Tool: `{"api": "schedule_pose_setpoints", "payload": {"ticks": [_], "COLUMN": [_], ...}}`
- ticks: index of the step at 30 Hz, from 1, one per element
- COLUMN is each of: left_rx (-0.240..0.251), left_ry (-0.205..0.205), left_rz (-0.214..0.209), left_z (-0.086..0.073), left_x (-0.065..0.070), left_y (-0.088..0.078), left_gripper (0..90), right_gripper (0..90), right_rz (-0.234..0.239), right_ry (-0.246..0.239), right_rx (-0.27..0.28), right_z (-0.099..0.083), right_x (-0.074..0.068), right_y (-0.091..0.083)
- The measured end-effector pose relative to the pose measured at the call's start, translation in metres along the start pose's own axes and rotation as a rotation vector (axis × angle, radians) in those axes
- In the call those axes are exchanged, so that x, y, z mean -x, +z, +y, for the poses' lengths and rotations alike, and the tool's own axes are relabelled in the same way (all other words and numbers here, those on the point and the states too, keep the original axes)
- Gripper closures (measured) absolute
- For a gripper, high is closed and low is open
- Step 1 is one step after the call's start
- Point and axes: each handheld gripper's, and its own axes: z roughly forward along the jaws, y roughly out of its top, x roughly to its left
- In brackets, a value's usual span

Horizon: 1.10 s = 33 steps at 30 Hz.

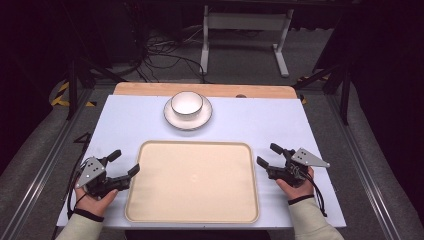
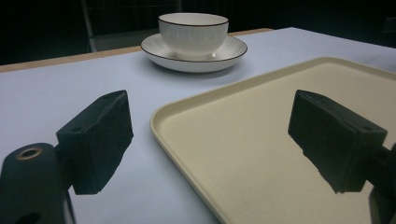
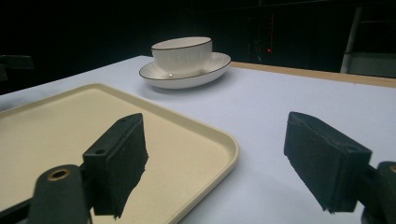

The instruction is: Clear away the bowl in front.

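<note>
Table (image 1: 125, 125): I see a pale blue top with a wooden strip along its far edge; everything sits on it.
Tray (image 1: 192, 182): a cream tray lies flat at the near middle, nothing on it, between my two grippers.
Saucer (image 1: 175, 119): white with a dark rim line, at the far middle, apart from the tray's far rim.
Bowl (image 1: 187, 103): white and ribbed, upright on the saucer, so it stands far from the tray.
Progress: I judge the work barely begun. Bowl and saucer are untouched and the tray is bare; moving them onto the tray looks like what is left.
Left gripper (image 1: 125, 163): I hold it low at the tray's left edge, jaws spread wide. In the left gripper view its jaws straddle the tray's far left corner without pressing on it; it holds nothing.
Right gripper (image 1: 270, 155): just right of the tray's right edge, jaws likewise spread wide, one over the tray rim, one over bare table, gripping nothing.
</note>
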Motion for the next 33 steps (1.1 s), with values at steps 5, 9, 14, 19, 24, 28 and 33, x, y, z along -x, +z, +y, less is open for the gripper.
{"api": "schedule_pose_setpoints", "payload": {"ticks": [5, 9, 14, 19, 24, 28, 33], "left_rx": [-0.006, -0.006, 0.000, -0.012, -0.011, -0.012, 0.008], "left_ry": [0.007, 0.015, -0.017, -0.032, -0.020, -0.015, -0.018], "left_rz": [-0.001, -0.008, -0.024, -0.037, -0.037, -0.045, -0.051], "left_z": [0.003, 0.007, 0.015, 0.027, 0.036, 0.044, 0.054], "left_x": [0.002, 0.003, 0.003, 0.002, 0.001, 0.002, 0.003], "left_y": [0.000, 0.000, -0.001, -0.001, -0.002, -0.002, -0.001], "left_gripper": [14.6, 14.6, 14.9, 15.2, 15.2, 15.2, 15.2], "right_gripper": [21.9, 22.1, 22.1, 22.3, 22.3, 22.3, 22.3], "right_rz": [0.001, 0.002, 0.001, -0.001, -0.001, -0.001, 0.001], "right_ry": [0.002, 0.005, 0.008, 0.016, 0.020, 0.021, 0.027], "right_rx": [0.001, 0.000, 0.000, 0.001, -0.001, -0.002, -0.002], "right_z": [0.000, 0.000, 0.000, 0.000, 0.000, 0.000, 0.000], "right_x": [0.000, 0.000, 0.001, 0.002, 0.002, 0.002, 0.002], "right_y": [0.000, 0.000, 0.000, 0.000, 0.000, 0.000, 0.000]}}
